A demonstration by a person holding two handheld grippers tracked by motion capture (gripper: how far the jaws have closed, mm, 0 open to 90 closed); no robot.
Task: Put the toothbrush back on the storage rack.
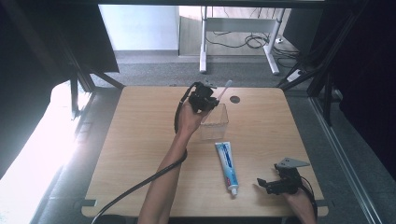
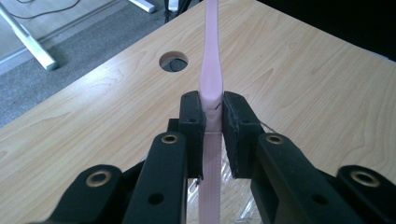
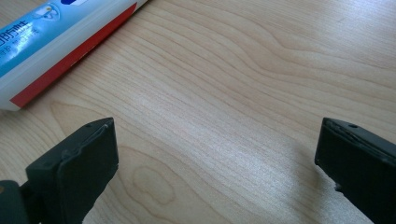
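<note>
From the high view I see my left gripper (image 1: 211,103) raised over the far middle of the table (image 1: 140,154), just above a clear plastic cup (image 1: 215,125). Its jaws are clamped on a pale pink toothbrush (image 1: 225,88), which sticks up and away from the gripper toward the far edge. In the left gripper view the 2 black pads pinch the toothbrush (image 2: 211,79) at the waist of its handle; the upper part runs straight ahead of the jaws, and the ribbed lower part drops down between them. Under that lower end I can make out a bit of clear, glinting plastic, but I cannot tell whether the handle's tip is inside the cup or only above it. From the high view the cup looks see-through, and I cannot make out anything else in it.

A round cable hole (image 1: 235,99) sits in the tabletop just beyond the cup.

A blue and white toothpaste tube (image 1: 227,167) lies flat on the wood nearer to me than the cup, cap toward my edge.

My right gripper (image 1: 270,185) rests low near the right front corner, jaws spread wide with bare wood between them. In the right gripper view the toothpaste tube (image 3: 56,42) lies off to the upper left, apart from both pads.
</note>
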